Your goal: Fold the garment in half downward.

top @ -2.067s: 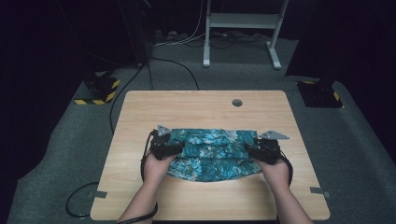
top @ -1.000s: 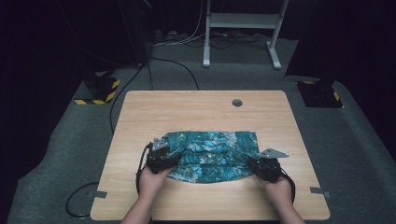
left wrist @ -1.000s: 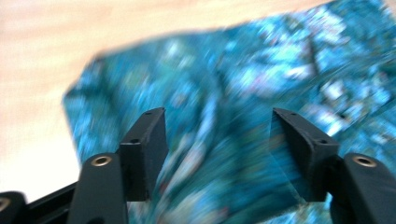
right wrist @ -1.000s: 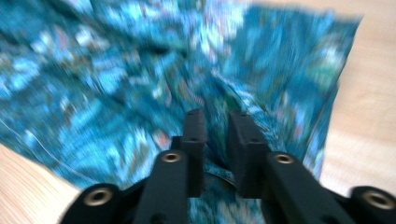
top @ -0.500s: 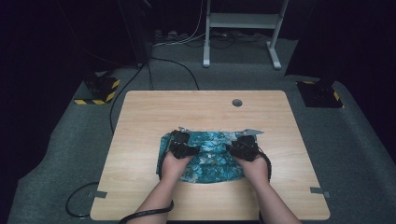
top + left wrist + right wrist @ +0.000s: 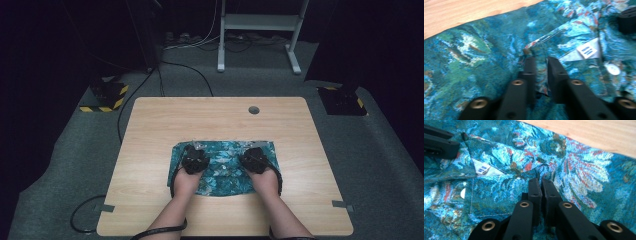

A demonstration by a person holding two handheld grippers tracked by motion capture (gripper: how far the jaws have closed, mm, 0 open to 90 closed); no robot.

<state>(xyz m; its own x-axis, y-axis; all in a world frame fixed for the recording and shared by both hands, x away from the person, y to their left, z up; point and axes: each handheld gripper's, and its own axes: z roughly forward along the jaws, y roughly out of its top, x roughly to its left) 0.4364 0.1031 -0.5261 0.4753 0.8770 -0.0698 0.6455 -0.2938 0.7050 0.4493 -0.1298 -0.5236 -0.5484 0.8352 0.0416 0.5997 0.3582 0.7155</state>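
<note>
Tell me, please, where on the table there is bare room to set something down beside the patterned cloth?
The table is bare across its far strip around the small round hole, down both sides of the teal patterned cloth, and along the near edge outside the forearms. The middle is crowded: the left gripper and right gripper pinch the cloth there.

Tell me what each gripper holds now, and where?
Both pinch the teal patterned shirt: left gripper on a folded edge near the label, right gripper on a fabric fold.
</note>
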